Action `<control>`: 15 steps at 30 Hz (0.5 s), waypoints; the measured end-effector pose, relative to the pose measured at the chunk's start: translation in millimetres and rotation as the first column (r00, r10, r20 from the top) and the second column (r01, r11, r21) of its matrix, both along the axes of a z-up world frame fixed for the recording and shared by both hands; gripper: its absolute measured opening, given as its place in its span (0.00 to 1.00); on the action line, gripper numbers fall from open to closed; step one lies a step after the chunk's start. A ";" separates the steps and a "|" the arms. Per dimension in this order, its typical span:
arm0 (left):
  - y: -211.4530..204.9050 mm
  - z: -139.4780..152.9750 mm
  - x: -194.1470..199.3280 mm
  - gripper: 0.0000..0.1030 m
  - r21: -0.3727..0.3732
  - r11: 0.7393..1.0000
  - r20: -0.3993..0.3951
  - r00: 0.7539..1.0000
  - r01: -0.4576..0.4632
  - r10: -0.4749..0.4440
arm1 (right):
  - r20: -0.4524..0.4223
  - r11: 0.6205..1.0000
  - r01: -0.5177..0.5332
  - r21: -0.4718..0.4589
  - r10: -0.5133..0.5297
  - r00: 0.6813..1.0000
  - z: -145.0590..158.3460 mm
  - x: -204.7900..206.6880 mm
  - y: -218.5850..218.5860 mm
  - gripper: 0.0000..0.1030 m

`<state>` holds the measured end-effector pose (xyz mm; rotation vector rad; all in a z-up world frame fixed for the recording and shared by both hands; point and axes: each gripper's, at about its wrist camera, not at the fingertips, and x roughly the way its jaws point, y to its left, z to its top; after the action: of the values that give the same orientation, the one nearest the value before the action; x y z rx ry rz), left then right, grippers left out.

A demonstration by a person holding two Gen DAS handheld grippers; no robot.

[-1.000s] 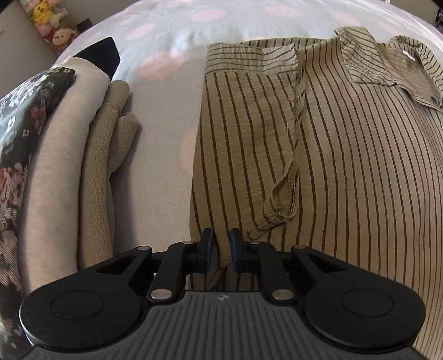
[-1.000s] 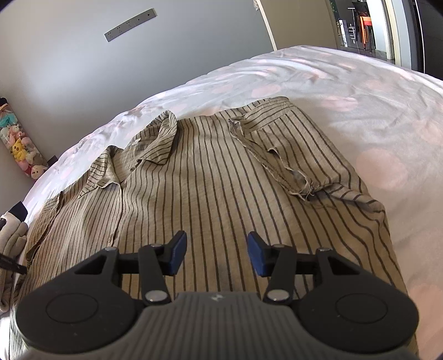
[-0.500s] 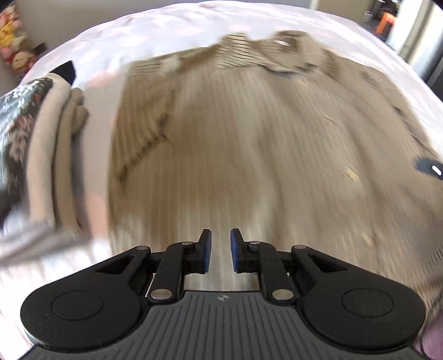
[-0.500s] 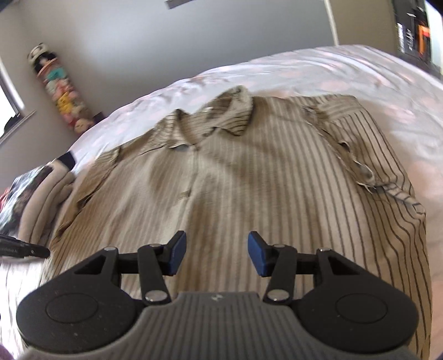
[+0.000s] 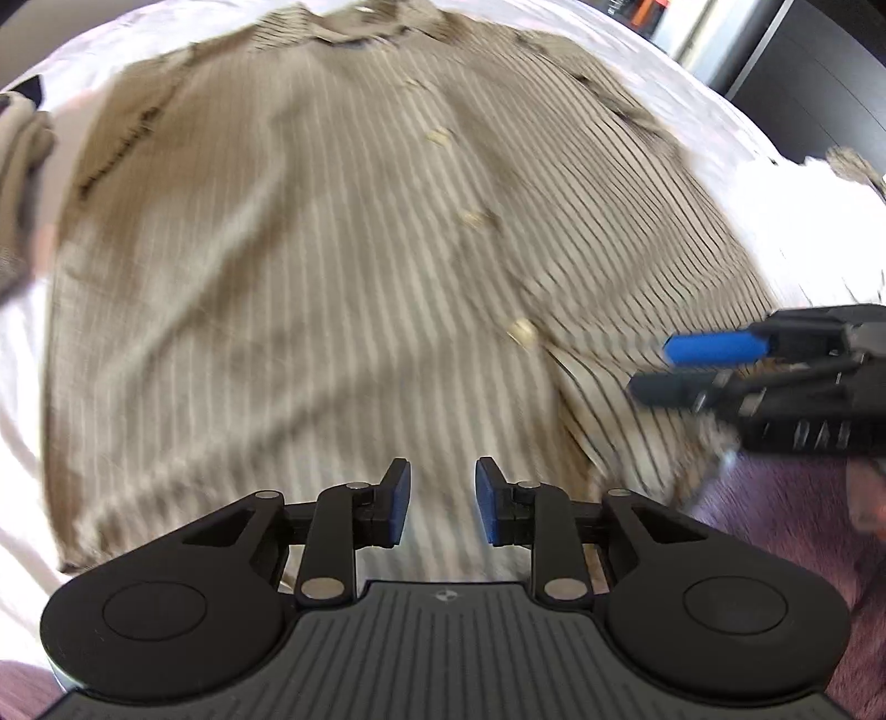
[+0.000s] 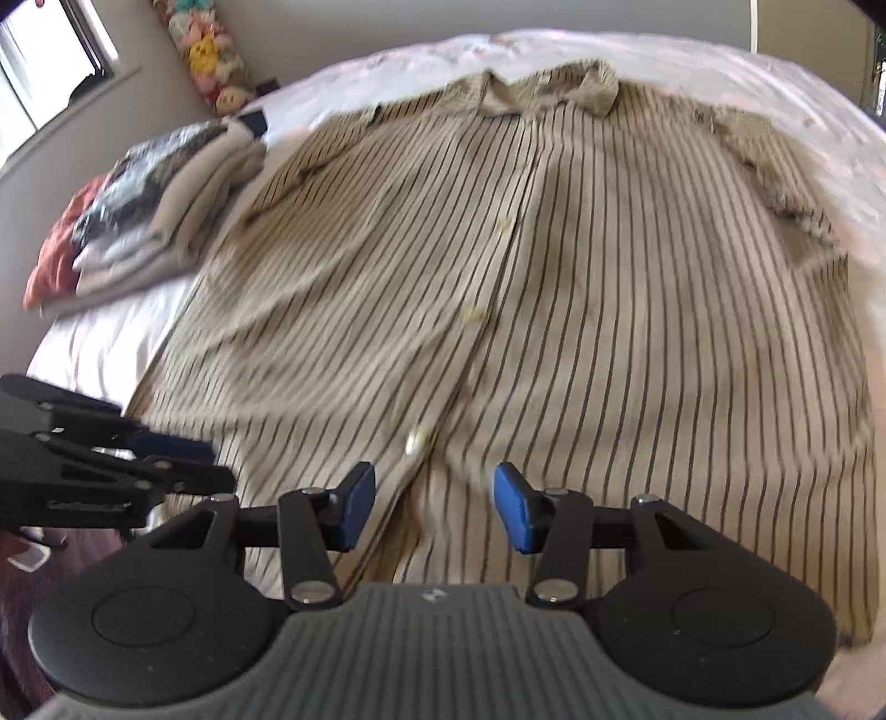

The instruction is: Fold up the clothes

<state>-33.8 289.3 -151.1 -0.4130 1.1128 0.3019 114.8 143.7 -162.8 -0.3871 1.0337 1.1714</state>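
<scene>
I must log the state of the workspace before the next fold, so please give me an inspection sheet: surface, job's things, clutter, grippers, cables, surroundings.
Surface: bed with white sheet, faint pink dots.
Job's things: striped shirt spread flat, buttoned front up, collar at the far end, sleeves folded in.
Clutter: pile of folded clothes beside the shirt, on its left in the right wrist view.
Grippers: left gripper open, empty, over the hem; right gripper open, empty, near the hem.
Cables: nothing seen.
Surroundings: plush toys against the wall; window at far left.
</scene>
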 end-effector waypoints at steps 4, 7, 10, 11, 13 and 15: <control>-24.3 -9.1 -4.7 0.26 -0.025 0.999 -0.015 0.999 0.028 -0.028 | -0.005 0.993 -0.081 -0.087 0.081 0.997 -12.4 -33.0 -12.0 0.49; -29.1 -12.3 -6.9 0.27 -0.011 1.000 -0.024 1.000 0.001 -0.001 | 0.005 0.979 -0.139 -0.150 0.141 0.990 -23.3 -53.0 -10.8 0.45; -34.1 -11.3 -7.9 0.30 -0.011 1.000 -0.029 1.000 -0.010 0.010 | 0.049 0.961 -0.183 -0.207 0.197 0.979 -33.5 -69.8 -6.7 0.45; -33.7 -10.7 -9.8 0.35 -0.014 1.000 -0.022 1.000 -0.014 0.013 | 0.074 0.952 -0.204 -0.230 0.226 0.971 -36.9 -75.5 -4.1 0.44; -33.0 -9.4 -13.7 0.40 -0.018 1.000 -0.007 1.000 -0.021 0.021 | 0.116 0.934 -0.230 -0.274 0.269 0.956 -43.6 -82.9 0.6 0.33; -32.3 -8.1 -17.6 0.40 -0.023 0.999 0.007 1.000 -0.028 0.028 | 0.148 0.920 -0.245 -0.307 0.300 0.942 -48.7 -88.1 3.6 0.15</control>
<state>-51.3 257.1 -159.1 -0.4498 1.1049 0.3120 26.7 147.3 -211.5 -0.8814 1.0005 1.2063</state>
